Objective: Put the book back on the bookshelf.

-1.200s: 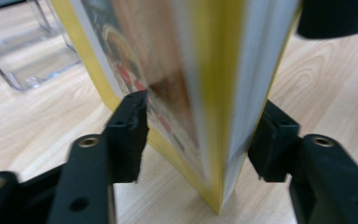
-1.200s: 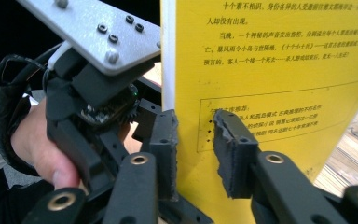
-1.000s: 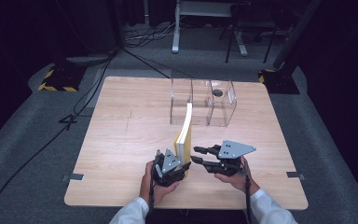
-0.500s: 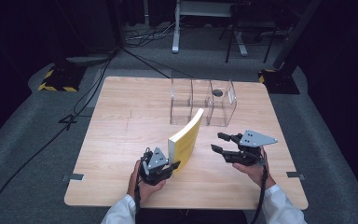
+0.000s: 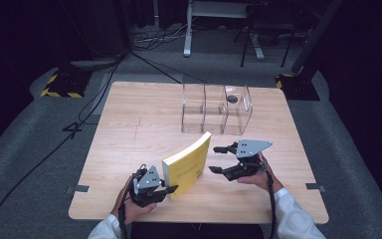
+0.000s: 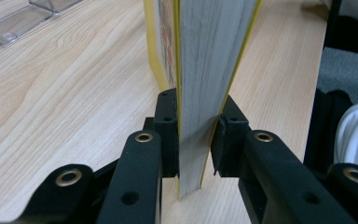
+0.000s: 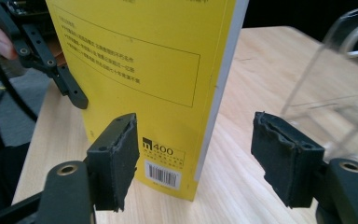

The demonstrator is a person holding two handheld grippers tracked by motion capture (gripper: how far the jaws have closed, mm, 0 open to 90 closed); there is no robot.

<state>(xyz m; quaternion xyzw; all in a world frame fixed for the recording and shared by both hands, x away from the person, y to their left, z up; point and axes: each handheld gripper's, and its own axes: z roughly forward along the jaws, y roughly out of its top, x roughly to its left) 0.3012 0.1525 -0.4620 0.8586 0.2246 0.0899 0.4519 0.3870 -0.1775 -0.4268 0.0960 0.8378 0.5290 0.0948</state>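
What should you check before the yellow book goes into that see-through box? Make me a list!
1. Left gripper fingers clamped on the thick yellow paperback book: ok, they squeeze its page edge.
2. Right gripper let go: ok, its fingers have just been opening and stand apart from the cover.
3. Book upright on the wooden table: not ok, it leans.
4. Clear plastic divided organiser has a free slot: ok, left and middle look empty.
5. Small dark round object in the right slot: cannot tell what it is.
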